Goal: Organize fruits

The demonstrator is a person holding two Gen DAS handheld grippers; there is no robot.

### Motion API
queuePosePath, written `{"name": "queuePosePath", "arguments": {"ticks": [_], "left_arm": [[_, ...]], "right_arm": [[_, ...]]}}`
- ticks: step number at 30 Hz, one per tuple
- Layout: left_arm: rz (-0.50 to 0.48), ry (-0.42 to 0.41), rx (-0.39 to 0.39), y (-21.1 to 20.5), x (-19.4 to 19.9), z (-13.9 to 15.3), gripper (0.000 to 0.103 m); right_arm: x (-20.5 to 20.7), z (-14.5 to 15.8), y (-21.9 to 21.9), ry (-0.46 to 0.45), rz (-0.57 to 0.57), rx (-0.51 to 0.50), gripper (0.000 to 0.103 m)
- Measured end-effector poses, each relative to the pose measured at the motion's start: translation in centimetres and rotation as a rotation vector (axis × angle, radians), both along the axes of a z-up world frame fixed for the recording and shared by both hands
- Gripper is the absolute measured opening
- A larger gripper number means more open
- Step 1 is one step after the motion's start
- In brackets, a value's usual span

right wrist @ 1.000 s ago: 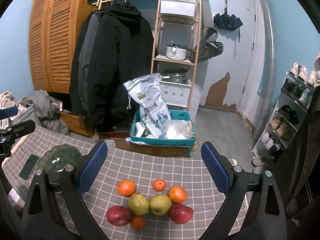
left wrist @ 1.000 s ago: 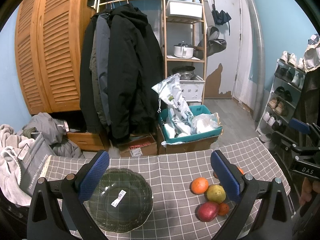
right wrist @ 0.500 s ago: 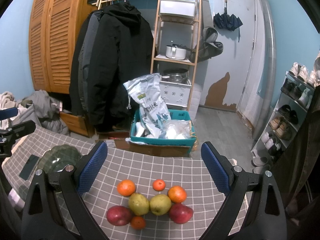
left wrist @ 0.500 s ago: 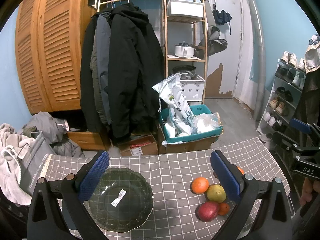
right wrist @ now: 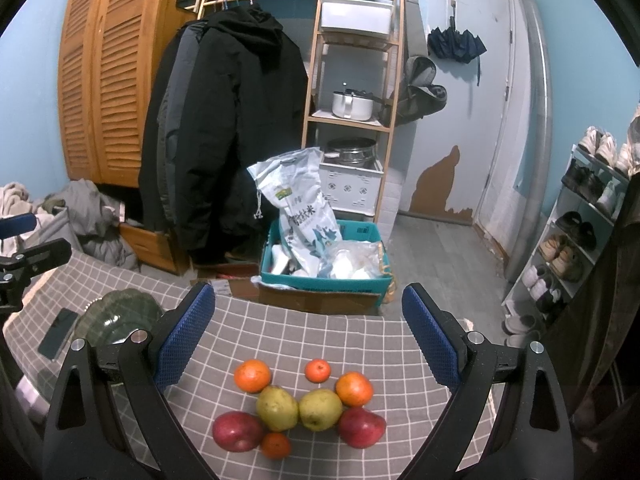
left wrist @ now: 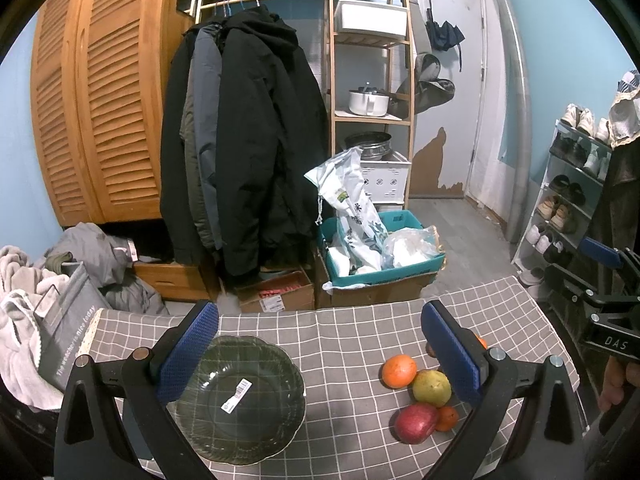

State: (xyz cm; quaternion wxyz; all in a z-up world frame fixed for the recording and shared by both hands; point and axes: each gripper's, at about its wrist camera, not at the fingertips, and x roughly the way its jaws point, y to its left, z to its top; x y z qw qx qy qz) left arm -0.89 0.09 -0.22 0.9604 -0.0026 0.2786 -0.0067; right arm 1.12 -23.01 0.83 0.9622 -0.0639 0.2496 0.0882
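Several fruits lie grouped on the grey checked tablecloth (right wrist: pixel 304 336): two red apples (right wrist: pixel 237 431), two yellow-green pears (right wrist: pixel 277 407), two oranges (right wrist: pixel 252 375) and two small tangerines (right wrist: pixel 318 370). A dark green glass plate (left wrist: pixel 240 396) with a white sticker sits to their left; it also shows in the right wrist view (right wrist: pixel 116 316). My left gripper (left wrist: pixel 318 354) is open and empty above the table, between plate and fruit. My right gripper (right wrist: pixel 307 338) is open and empty just behind the fruit group. In the left wrist view an orange (left wrist: pixel 399 371), a pear (left wrist: pixel 432 388) and an apple (left wrist: pixel 416 422) show.
A black phone (right wrist: pixel 58 338) lies left of the plate. Beyond the table's far edge stand a teal crate with bags (right wrist: pixel 324 264), cardboard boxes (left wrist: pixel 276 296), hanging coats (left wrist: pixel 248 140), a wooden shelf (right wrist: pixel 352 92) and a shoe rack (right wrist: pixel 580 216). Laundry piles (left wrist: pixel 24 300) lie at left.
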Motion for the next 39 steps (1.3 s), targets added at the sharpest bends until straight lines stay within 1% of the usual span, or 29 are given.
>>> {"name": "queuePosePath", "arguments": {"ticks": [6, 20, 27, 33, 39], "left_arm": [[0.002, 0.009, -0.005, -0.3, -0.3, -0.6, 0.102], [-0.002, 0.02, -0.011, -0.6, 0.0, -0.1, 0.102], [-0.015, 0.061, -0.012, -1.2, 0.2, -0.7, 0.102], [-0.034, 0.118, -0.037, -1.3, 1.2, -1.8, 0.102], [-0.054, 0.173, -0.064, -1.7, 2.1, -3.2, 0.102]], "right_arm": [[0.0, 0.0, -0.1, -0.002, 0.001, 0.0, 0.093], [0.1, 0.0, 0.0, 0.003, -0.013, -0.011, 0.093], [0.3, -1.2, -0.5, 0.043, -0.028, -0.028, 0.093], [0.4, -2.0, -1.0, 0.069, -0.036, -0.041, 0.093], [0.9, -3.8, -2.0, 0.131, -0.034, -0.038, 0.093]]}}
